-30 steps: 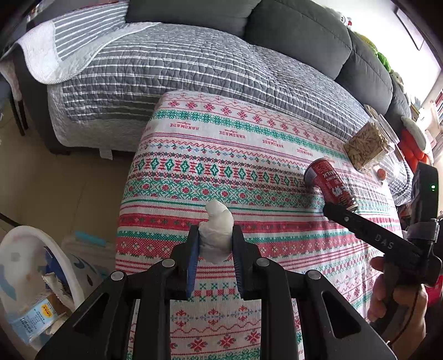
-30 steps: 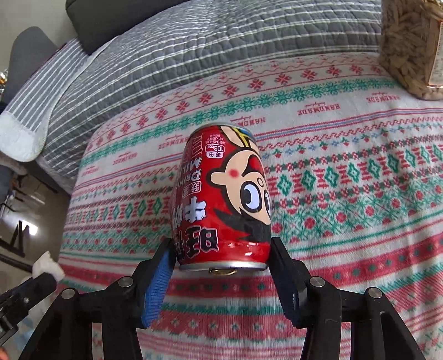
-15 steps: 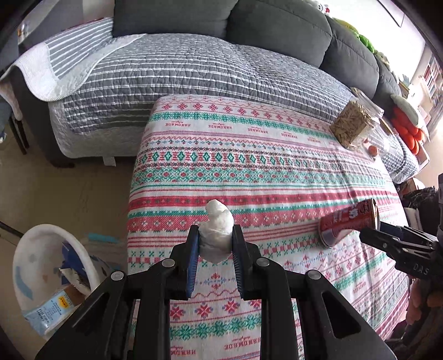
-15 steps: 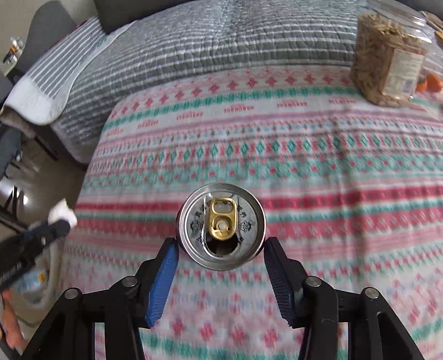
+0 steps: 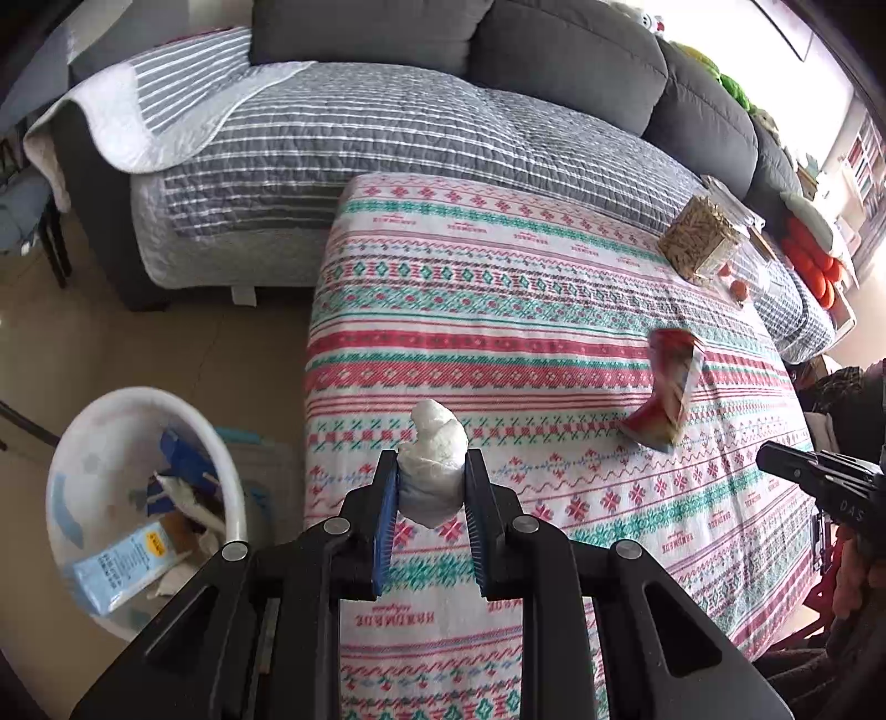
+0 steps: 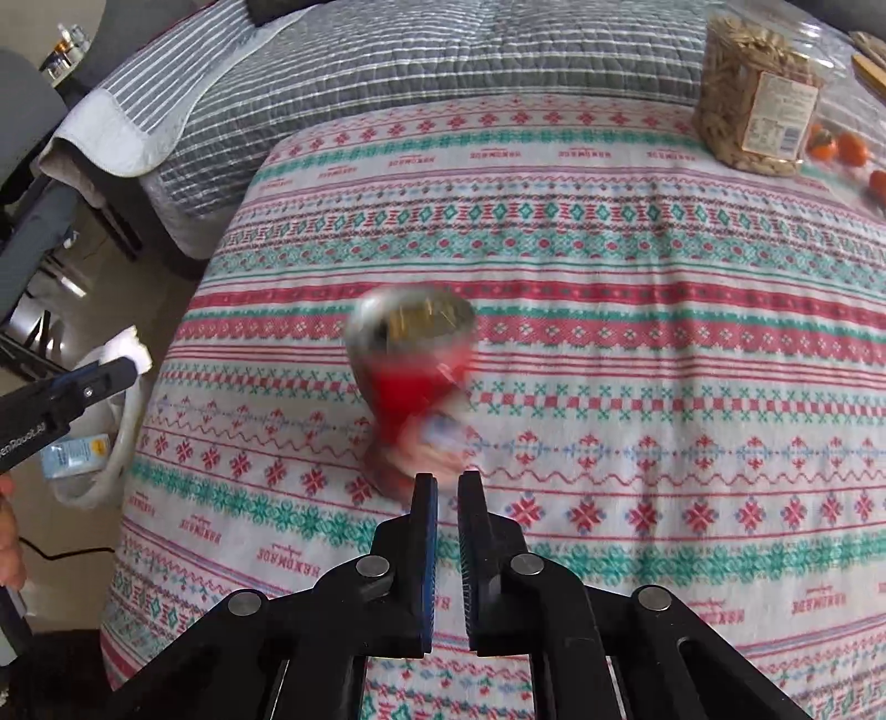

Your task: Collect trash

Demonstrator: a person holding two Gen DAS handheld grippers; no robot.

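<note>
Left tongs (image 5: 431,487) clamped tight on a white tissue wad (image 5: 434,459) — right tongs (image 6: 447,482) snapped together, nothing between them! The red can (image 6: 412,382) is loose, a tilted blur just beyond their tips, over the patterned worktop (image 6: 637,310) — white bin (image 5: 144,498) at the left.

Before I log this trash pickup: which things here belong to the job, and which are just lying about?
Job:
- tissue wad, held in the left gripper
- red can, blurred, loose ahead of the shut right gripper
- white bin with trash, on the floor

Lying about:
- seed jar
- small orange fruits
- sofa
</note>
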